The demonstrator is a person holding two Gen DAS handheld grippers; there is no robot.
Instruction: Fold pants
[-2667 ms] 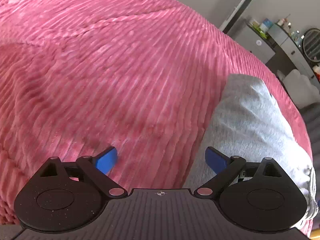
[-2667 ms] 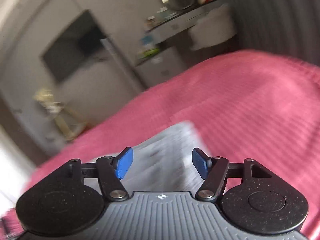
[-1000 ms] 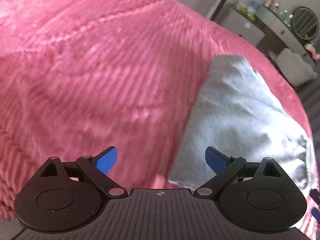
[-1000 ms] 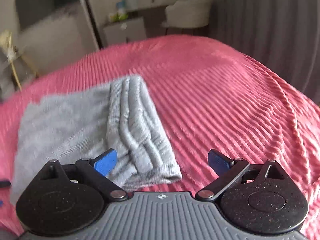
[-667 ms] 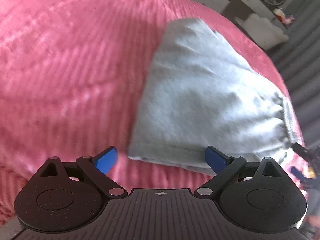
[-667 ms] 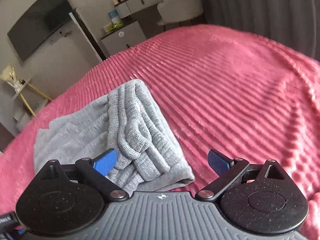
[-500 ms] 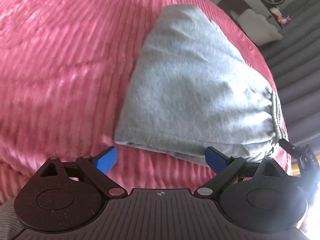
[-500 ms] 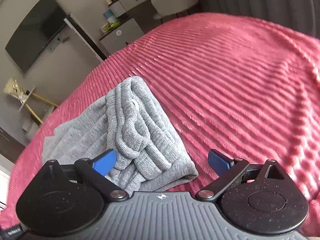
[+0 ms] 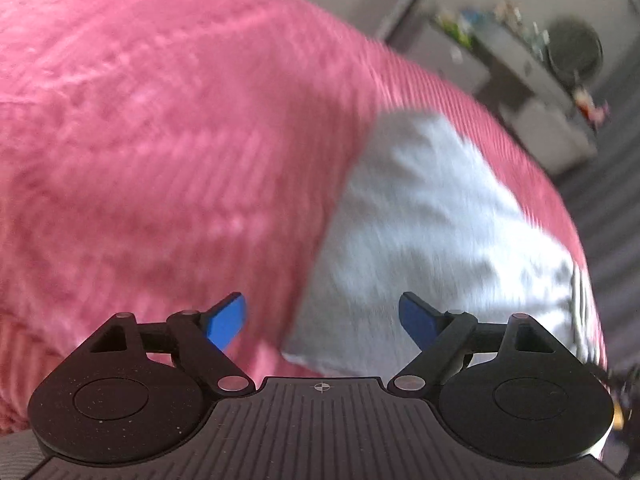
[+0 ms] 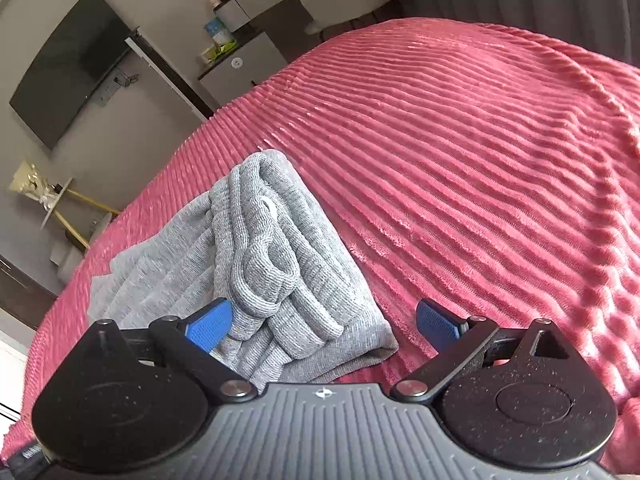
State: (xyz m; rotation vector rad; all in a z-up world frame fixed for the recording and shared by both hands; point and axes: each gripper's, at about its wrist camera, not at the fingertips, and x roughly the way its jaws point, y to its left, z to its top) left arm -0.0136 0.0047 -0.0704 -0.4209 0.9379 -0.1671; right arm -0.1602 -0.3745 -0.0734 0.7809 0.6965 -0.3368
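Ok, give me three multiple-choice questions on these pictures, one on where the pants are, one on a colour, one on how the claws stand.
1. Where do the folded grey knit pants lie?
A. on the ribbed bedspread
B. on the dresser
C. on the floor

2. What colour is the ribbed plush bedspread?
A. grey
B. pink
C. blue

3. How does the right claw stand?
A. shut on the pants
B. shut on nothing
C. open

Answers:
1 A, ribbed cover surrounds the bundle.
2 B, pink in both views.
3 C, its blue pads stand wide apart and press nothing; the left claw, also open, has just been closing slightly.
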